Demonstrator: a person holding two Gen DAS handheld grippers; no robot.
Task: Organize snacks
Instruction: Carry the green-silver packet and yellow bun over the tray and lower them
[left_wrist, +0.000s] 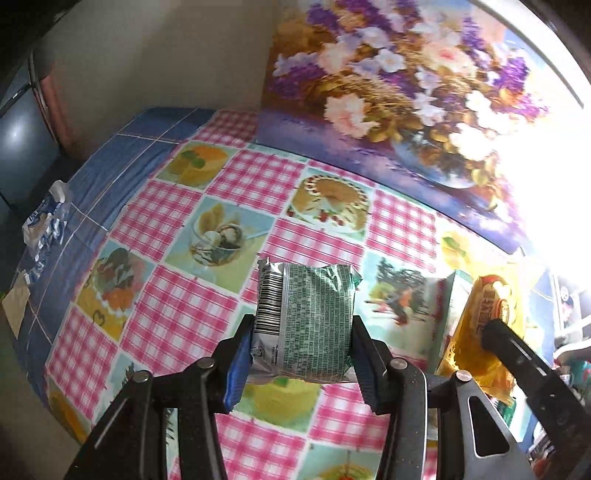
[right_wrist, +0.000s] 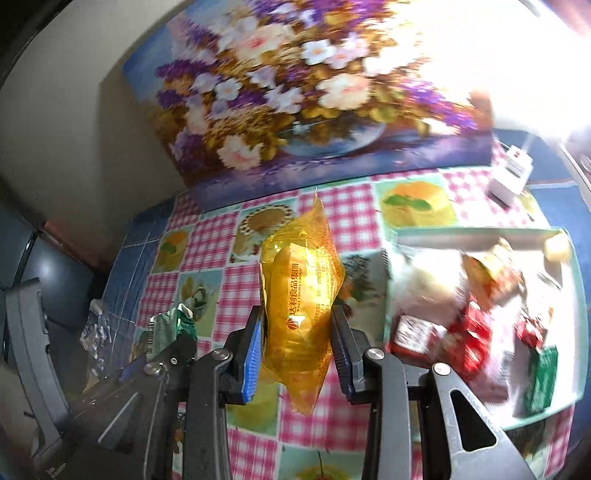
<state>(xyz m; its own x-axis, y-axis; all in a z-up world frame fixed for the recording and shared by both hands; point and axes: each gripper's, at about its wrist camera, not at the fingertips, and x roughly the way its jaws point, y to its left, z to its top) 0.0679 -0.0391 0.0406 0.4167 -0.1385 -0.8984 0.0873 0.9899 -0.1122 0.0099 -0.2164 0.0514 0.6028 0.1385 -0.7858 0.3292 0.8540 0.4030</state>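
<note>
Surface (left_wrist: 177, 306): checkered cloth. Tray (right_wrist: 576, 295): right side, full of snack packs. Yellow packet (right_wrist: 301, 295): clamped in right gripper (right_wrist: 297, 347), above the cloth. Green packet (left_wrist: 310, 317): clamped in left gripper (left_wrist: 303, 354), above the cloth.

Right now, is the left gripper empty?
No, the left gripper has its jaws closed on a green snack packet above the tablecloth.

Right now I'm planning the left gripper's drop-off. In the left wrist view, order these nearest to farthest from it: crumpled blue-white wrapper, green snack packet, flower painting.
1. Green snack packet, clamped between its fingers.
2. Crumpled blue-white wrapper, far left on the blue cloth.
3. Flower painting, leaning behind the table.
</note>
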